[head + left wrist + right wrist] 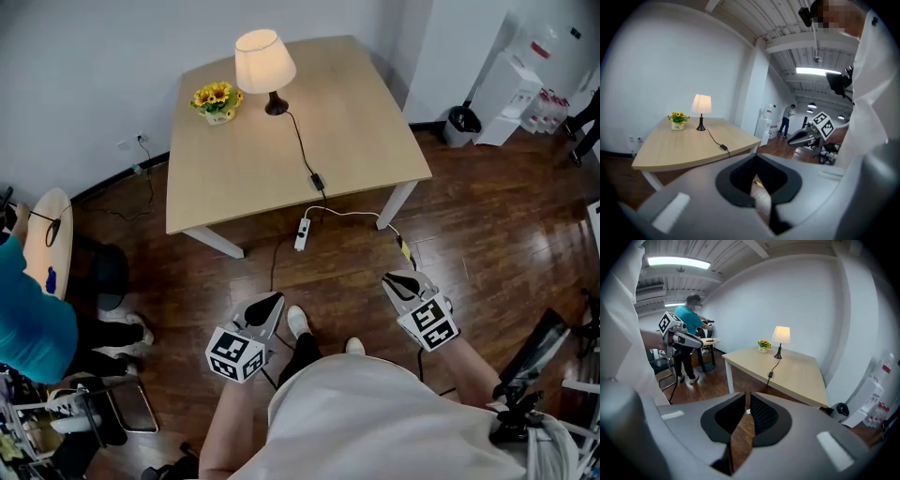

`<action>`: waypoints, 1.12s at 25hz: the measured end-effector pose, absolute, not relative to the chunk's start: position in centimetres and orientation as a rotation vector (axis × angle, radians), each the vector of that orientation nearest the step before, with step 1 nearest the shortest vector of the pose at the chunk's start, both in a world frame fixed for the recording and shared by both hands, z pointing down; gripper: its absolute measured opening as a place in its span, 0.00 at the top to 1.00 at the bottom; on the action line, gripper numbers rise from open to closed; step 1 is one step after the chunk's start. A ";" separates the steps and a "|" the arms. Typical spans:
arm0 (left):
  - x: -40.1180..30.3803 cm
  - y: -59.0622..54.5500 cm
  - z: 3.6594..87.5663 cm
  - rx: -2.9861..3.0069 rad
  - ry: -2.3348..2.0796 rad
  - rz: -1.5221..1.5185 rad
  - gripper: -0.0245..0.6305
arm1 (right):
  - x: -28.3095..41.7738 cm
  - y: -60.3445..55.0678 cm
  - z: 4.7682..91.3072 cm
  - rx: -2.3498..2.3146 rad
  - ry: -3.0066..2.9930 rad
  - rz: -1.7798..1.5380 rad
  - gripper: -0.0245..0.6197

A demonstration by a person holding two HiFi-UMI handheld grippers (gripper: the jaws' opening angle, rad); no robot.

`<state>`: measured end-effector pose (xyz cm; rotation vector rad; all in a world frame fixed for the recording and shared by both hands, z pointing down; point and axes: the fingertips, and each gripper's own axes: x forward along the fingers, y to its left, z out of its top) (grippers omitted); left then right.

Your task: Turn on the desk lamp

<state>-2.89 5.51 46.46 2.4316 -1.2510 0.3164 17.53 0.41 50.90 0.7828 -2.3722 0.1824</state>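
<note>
The desk lamp [264, 61], with a cream shade and a black base, stands lit at the far side of the wooden table [375, 122]. Its black cord runs across the top to an inline switch [318, 180] near the front edge, then down to a white power strip [302, 234] on the floor. My left gripper [272, 300] and right gripper [401, 279] hang close to my body, well short of the table. Both are shut, with nothing between the jaws. The lamp [701, 105] shows far off in the left gripper view, and the lamp [782, 335] also in the right gripper view.
A small pot of sunflowers [217, 100] sits left of the lamp. A person in a teal shirt [28, 319] stands at the left by a small round table [47, 239]. A water dispenser [511, 94] and a bin [461, 122] stand at the back right.
</note>
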 end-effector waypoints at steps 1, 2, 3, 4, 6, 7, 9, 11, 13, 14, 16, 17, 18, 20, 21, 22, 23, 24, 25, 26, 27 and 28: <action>-2.0 6.6 46.3 2.418 -1.267 0.317 0.94 | 18.4 1.1 51.1 0.776 -2.385 0.187 0.91; -1.1 7.7 46.1 2.403 -1.280 0.320 0.94 | 19.2 1.9 51.4 0.767 -2.398 0.194 0.91; -0.3 8.9 45.9 2.388 -1.288 0.328 0.94 | 19.8 2.6 51.5 0.757 -2.411 0.203 0.91; 0.4 10.1 45.6 2.372 -1.292 0.347 0.94 | 20.2 3.2 51.5 0.747 -2.426 0.213 0.91; 1.1 12.0 45.3 2.349 -1.298 0.391 0.94 | 20.8 4.1 51.5 0.741 -2.453 0.229 0.91; 1.2 12.9 45.5 2.344 -1.301 0.403 0.94 | 21.1 4.6 51.6 0.743 -2.461 0.234 0.91; 1.3 14.0 45.3 2.334 -1.311 0.409 0.94 | 21.6 5.6 51.4 0.758 -2.464 0.244 0.91; 1.2 14.6 45.4 2.354 -1.306 0.411 0.94 | 21.7 6.3 50.8 0.784 -2.477 0.241 0.91; 1.2 15.2 45.7 2.388 -1.284 0.410 0.94 | 21.7 7.1 50.1 0.811 -2.491 0.234 0.90; 1.2 15.6 45.6 2.401 -1.274 0.408 0.94 | 21.7 7.7 49.8 0.824 -2.490 0.233 0.90; 1.2 16.1 44.7 2.420 -1.262 0.396 0.94 | 21.8 8.9 49.4 0.852 -2.478 0.227 0.89; 1.0 16.4 44.0 2.426 -1.260 0.385 0.94 | 21.7 9.4 49.1 0.868 -2.473 0.223 0.88; 0.7 16.7 43.5 2.435 -1.256 0.371 0.94 | 21.4 9.9 48.7 0.884 -2.471 0.222 0.86; -0.2 17.6 43.2 2.460 -1.238 0.335 0.94 | 20.5 11.0 47.8 0.912 -2.475 0.219 0.84; -0.7 18.2 43.2 2.471 -1.226 0.321 0.94 | 19.9 11.6 47.5 0.920 -2.479 0.219 0.84; -1.2 18.7 43.4 2.482 -1.213 0.312 0.94 | 19.2 12.2 47.1 0.925 -2.482 0.219 0.84; -1.8 19.3 43.5 2.492 -1.201 0.306 0.94 | 18.5 12.8 46.9 0.927 -2.484 0.216 0.84; -2.4 19.8 43.6 2.499 -1.192 0.301 0.94 | 17.9 13.4 46.6 0.929 -2.482 0.210 0.84; -3.0 20.3 43.5 2.503 -1.184 0.296 0.94 | 17.3 13.9 46.4 0.933 -2.479 0.204 0.84; -3.5 20.7 43.5 2.505 -1.177 0.291 0.94 | 16.8 14.4 46.1 0.941 -2.477 0.199 0.84; -4.0 21.2 43.3 2.506 -1.171 0.290 0.94 | 16.2 14.9 45.8 0.952 -2.473 0.200 0.84; -4.5 21.6 43.2 2.508 -1.164 0.289 0.94 | 15.8 15.4 45.7 0.962 -2.469 0.205 0.84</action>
